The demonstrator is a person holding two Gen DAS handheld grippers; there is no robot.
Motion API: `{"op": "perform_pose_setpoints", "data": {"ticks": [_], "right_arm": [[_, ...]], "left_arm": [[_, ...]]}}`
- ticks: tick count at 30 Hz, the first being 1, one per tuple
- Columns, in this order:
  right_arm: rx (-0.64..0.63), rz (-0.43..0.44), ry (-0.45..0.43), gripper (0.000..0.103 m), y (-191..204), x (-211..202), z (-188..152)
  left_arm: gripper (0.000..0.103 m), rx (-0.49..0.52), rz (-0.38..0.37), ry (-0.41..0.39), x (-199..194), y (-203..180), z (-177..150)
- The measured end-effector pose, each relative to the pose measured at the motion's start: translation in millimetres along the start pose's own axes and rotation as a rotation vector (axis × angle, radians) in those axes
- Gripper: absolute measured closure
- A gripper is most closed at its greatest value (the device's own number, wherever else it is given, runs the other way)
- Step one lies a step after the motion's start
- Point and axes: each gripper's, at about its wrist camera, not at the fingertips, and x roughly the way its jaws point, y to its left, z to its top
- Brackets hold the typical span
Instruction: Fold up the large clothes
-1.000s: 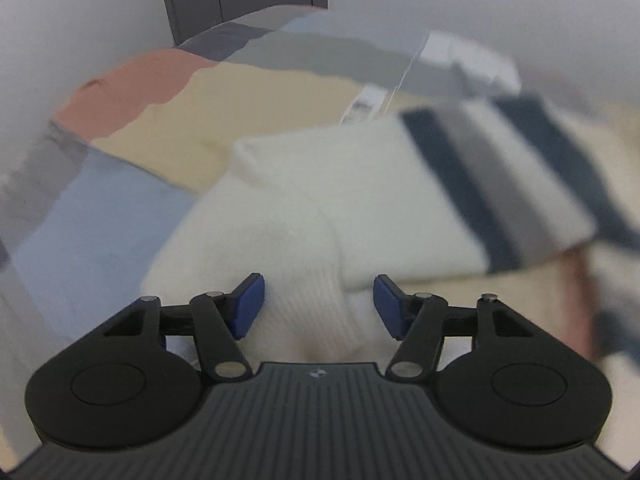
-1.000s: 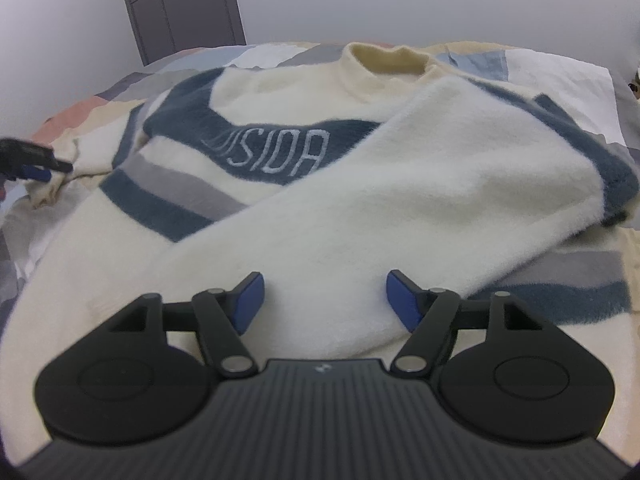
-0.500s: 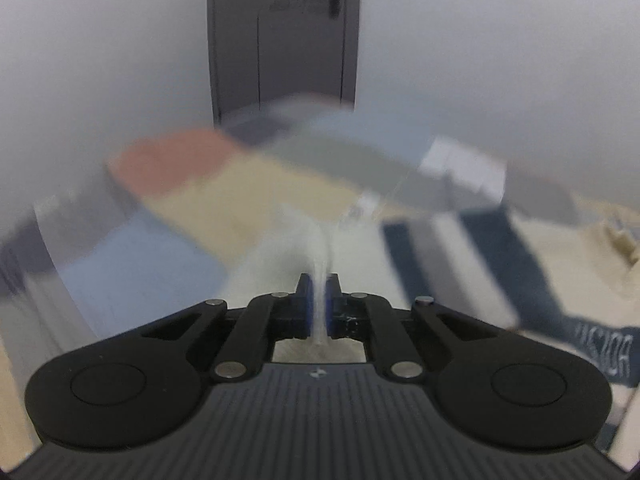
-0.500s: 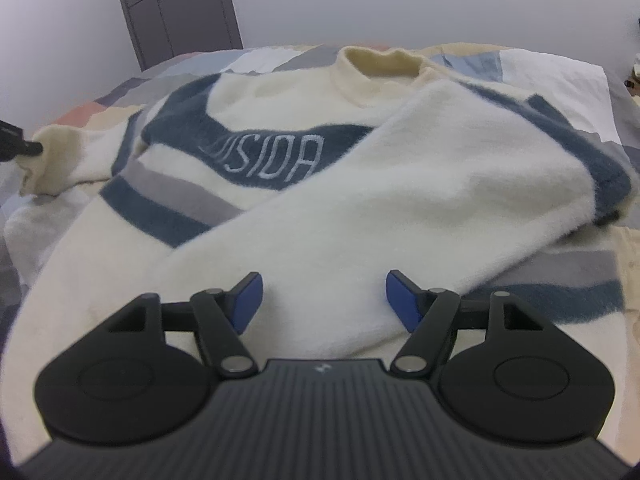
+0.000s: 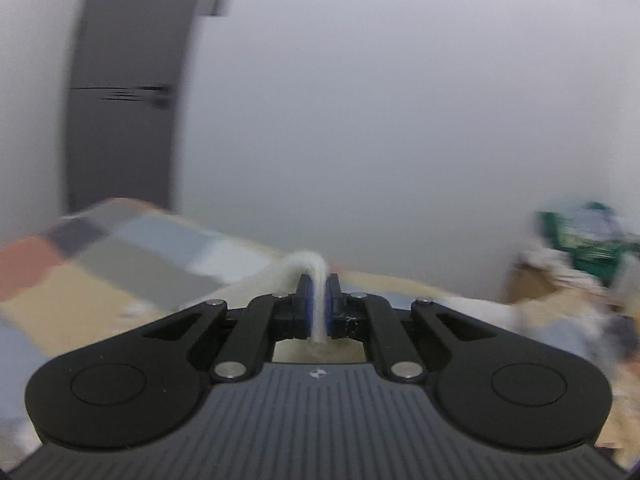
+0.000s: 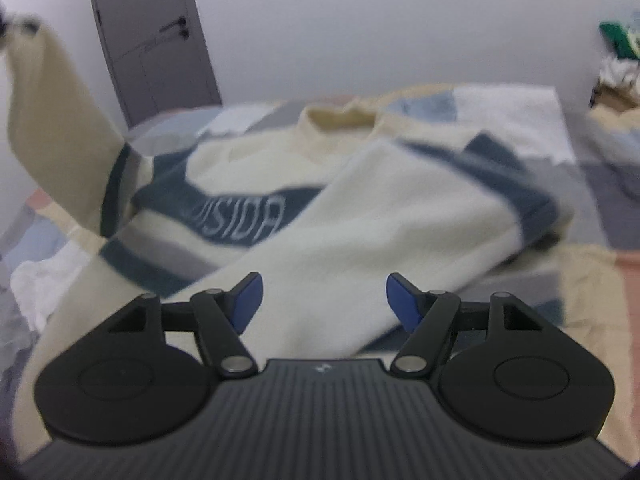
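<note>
A cream sweater (image 6: 248,176) with navy and grey stripes and pale lettering lies face up on the bed. Its right sleeve (image 6: 384,232) is folded across the chest. My left gripper (image 5: 318,304) is shut on the cuff of the other sleeve (image 5: 308,264), a thin fold of cream knit between the blue pads. In the right wrist view that sleeve (image 6: 52,128) hangs stretched up toward the top left corner. My right gripper (image 6: 322,300) is open above the folded sleeve, with nothing pinched between its fingers.
The bed has a patchwork cover (image 5: 120,264) of grey, blue, tan and terracotta patches. A dark grey door (image 6: 152,40) stands in the white wall behind. A pile of clutter with something green (image 5: 580,240) sits past the bed at the right.
My left gripper closed on the sleeve cuff and lifted it high off the bed, swinging to face the wall. The sleeve now hangs raised at the left. My right gripper rose slightly, still open.
</note>
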Motion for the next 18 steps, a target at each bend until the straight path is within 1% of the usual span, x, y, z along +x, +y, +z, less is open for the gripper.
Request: {"op": "perform_pose_setpoints", "data": {"ticks": [1,3,5,7,9,11,13,14,15,16,17,18], "right_arm": [[0.010,-0.016,-0.005,0.033,-5.1,-1.3,1.2],[0.064,-0.020,-0.014,0.033,-18.9,-3.6,3.1],[0.122,-0.038,-0.021,0.033,-33.5,-5.8,5.1],[0.164,-0.057,-0.033,0.033,-45.2,-8.7,5.7],[0.208,-0.079,-0.045,0.033,-58.8,-12.0,6.0],[0.241,-0.096,-0.049,0.033,-67.7,-13.1,5.0],[0.255,-0.101,-0.060,0.033,-74.1,-15.1,3.9],[0.253,-0.102,-0.065,0.033,-75.2,-15.0,3.6],[0.249,-0.111,-0.067,0.033,-76.2,-14.9,3.7],[0.248,-0.119,-0.067,0.033,-75.8,-15.0,3.9],[0.251,-0.122,-0.067,0.033,-76.3,-15.1,4.2],[0.257,-0.122,-0.066,0.033,-77.1,-14.6,4.6]], "left_arm": [[0.096,-0.012,-0.061,0.009,3.3,-14.6,-0.4],[0.096,-0.034,-0.174,0.057,15.6,-44.3,-8.4],[0.096,-0.043,-0.254,0.118,30.1,-67.7,-23.4],[0.096,-0.047,-0.318,0.201,47.5,-88.1,-45.2],[0.096,-0.025,-0.336,0.279,61.6,-101.6,-63.8],[0.095,0.026,-0.374,0.345,71.7,-111.3,-78.5],[0.094,0.062,-0.362,0.372,74.8,-112.4,-85.9],[0.092,0.078,-0.351,0.380,73.8,-110.6,-89.4],[0.087,0.089,-0.347,0.393,73.9,-107.4,-91.9],[0.064,0.092,-0.357,0.414,72.6,-101.8,-92.3],[0.035,0.082,-0.371,0.431,69.2,-91.5,-92.8],[0.029,0.067,-0.369,0.425,63.7,-73.8,-93.7]]}}
